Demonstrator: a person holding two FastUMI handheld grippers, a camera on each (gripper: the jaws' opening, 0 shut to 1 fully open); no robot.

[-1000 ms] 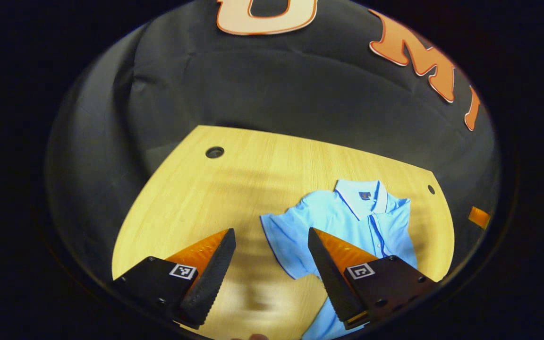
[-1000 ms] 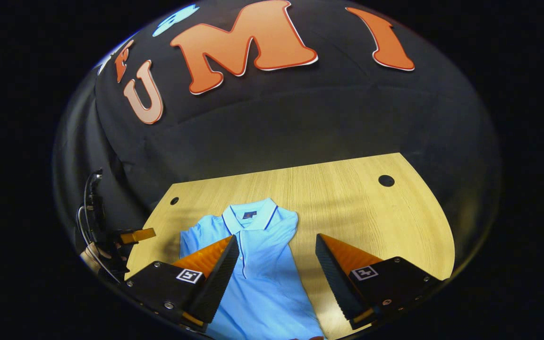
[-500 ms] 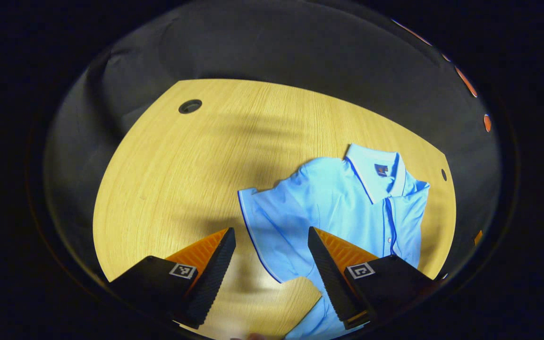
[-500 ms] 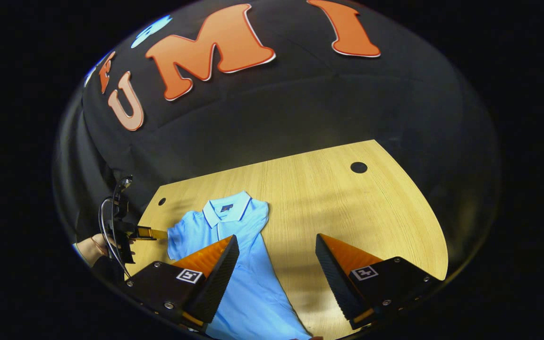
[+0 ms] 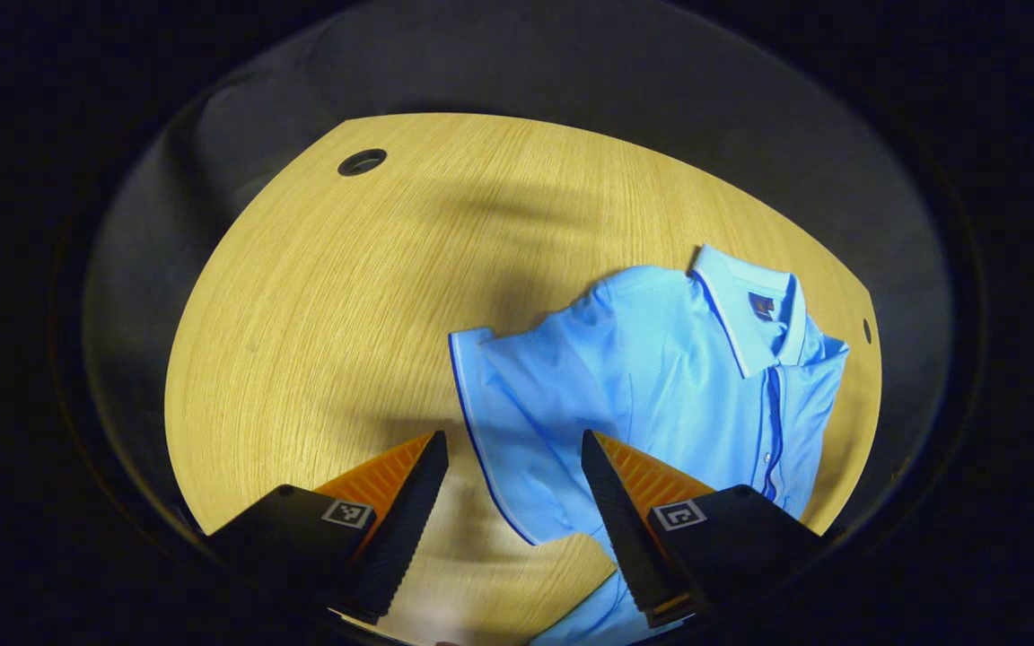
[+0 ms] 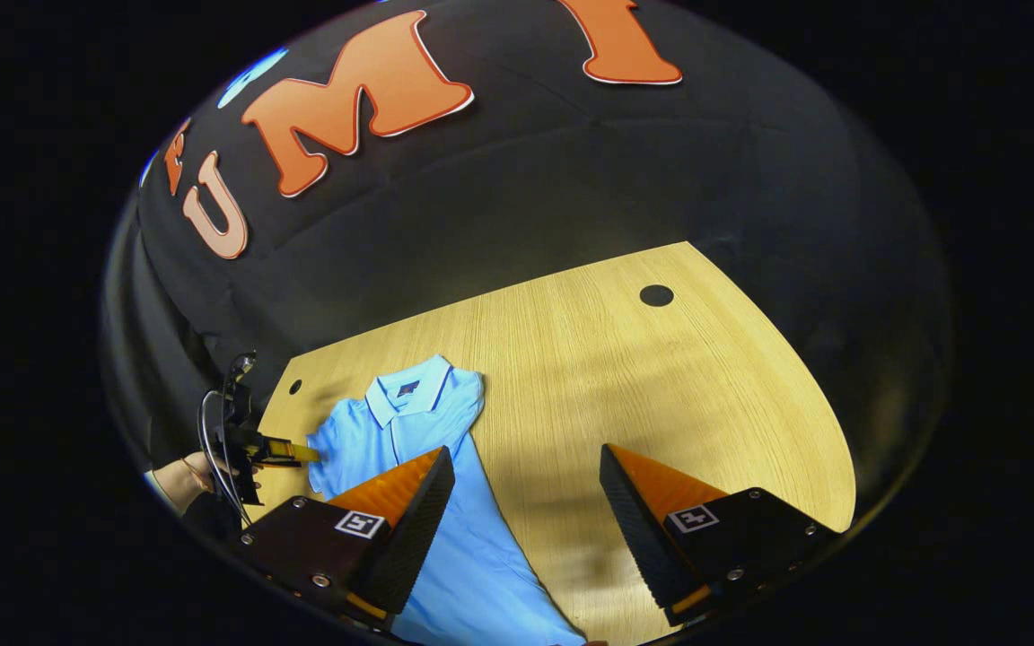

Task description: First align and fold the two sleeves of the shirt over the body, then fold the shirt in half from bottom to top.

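Note:
A light blue polo shirt [image 5: 679,377] lies collar-up on the wooden table [image 5: 328,296]. One short sleeve [image 5: 503,422] spreads out to the side; on the far side the shirt's edge lies straight, with the sleeve seemingly folded in. My left gripper [image 5: 514,441] is open above that sleeve's hem, its fingers either side of it, not touching. In the right gripper view the shirt [image 6: 409,431] lies at the left, and my right gripper [image 6: 527,458] is open over the shirt's edge and bare wood. The left gripper [image 6: 279,449], held by a hand [image 6: 185,471], shows at the shirt's far side.
The table has round cable holes [image 5: 362,162] [image 6: 656,295] near its back corners and smaller holes [image 5: 866,331] [image 6: 295,387] by the shirt's collar. Black cloth wall [image 6: 517,206] stands behind the table. Bare wood [image 6: 661,395] stretches right of the shirt.
My left gripper has tipped down and moved nearer the spread sleeve, which now sits between its fingers. My right gripper has drifted right, away from the shirt's body.

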